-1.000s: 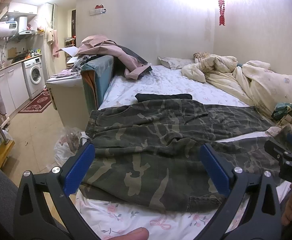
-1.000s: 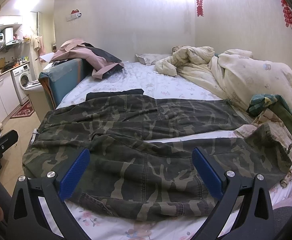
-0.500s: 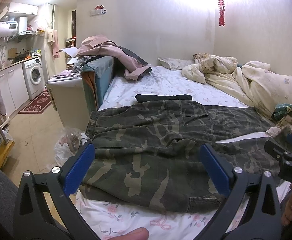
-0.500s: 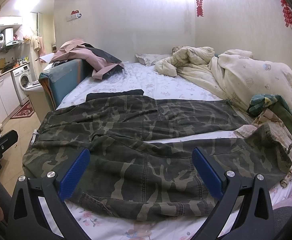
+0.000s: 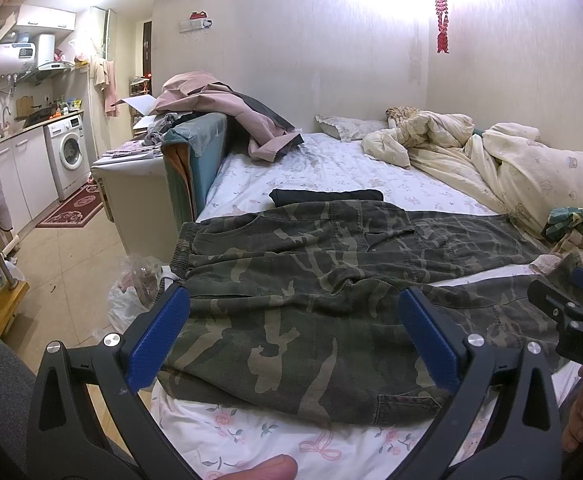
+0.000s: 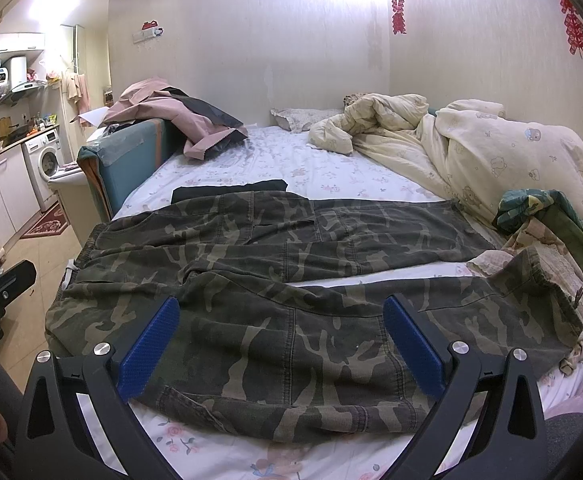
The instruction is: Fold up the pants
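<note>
Barely begun, by the look of it: camouflage pants point(image 6: 275, 288) spread flat and unfolded across the bed point(image 6: 331, 172), legs apart, left gripper point(image 5: 295, 336) and right gripper point(image 6: 281, 344) hovering near, fingers wide open, holding nothing.

bed point(image 6: 331, 168), floral sheet: camo pants point(image 6: 291, 280) spread flat; dark folded cloth point(image 6: 227, 193) behind; rumpled quilt point(image 6: 471, 148) right; pillow point(image 6: 303, 117) far end.

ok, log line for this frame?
stage: pre-grasp | pants: spread flat on bed, legs apart, unfolded | left claw: open, above waist end | right claw: open, above near leg
</note>
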The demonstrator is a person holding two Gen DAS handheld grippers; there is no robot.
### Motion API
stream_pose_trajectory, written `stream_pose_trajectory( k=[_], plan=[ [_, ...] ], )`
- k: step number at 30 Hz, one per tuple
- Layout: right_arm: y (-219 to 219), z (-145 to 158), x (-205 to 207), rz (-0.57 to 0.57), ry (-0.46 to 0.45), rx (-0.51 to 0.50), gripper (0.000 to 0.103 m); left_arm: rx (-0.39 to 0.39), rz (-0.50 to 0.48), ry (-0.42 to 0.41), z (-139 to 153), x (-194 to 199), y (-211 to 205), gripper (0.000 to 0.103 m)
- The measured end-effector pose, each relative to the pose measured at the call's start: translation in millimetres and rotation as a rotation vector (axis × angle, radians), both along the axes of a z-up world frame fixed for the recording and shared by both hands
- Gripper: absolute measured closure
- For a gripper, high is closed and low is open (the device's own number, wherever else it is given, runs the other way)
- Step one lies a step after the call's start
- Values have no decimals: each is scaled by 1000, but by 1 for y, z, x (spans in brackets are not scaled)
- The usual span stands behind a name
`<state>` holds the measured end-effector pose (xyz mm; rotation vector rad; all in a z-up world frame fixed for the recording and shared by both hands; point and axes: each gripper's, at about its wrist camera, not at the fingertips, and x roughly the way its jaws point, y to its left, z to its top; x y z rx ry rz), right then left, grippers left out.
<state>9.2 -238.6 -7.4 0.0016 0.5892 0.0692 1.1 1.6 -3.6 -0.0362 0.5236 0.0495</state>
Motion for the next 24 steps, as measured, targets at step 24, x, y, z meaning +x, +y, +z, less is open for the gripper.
stream_pose_trajectory(
  k=[24],
  plan=[
    [0, 5, 3, 5, 8, -5, 0, 3, -4, 28, 3, 6, 5, 0]
  ],
)
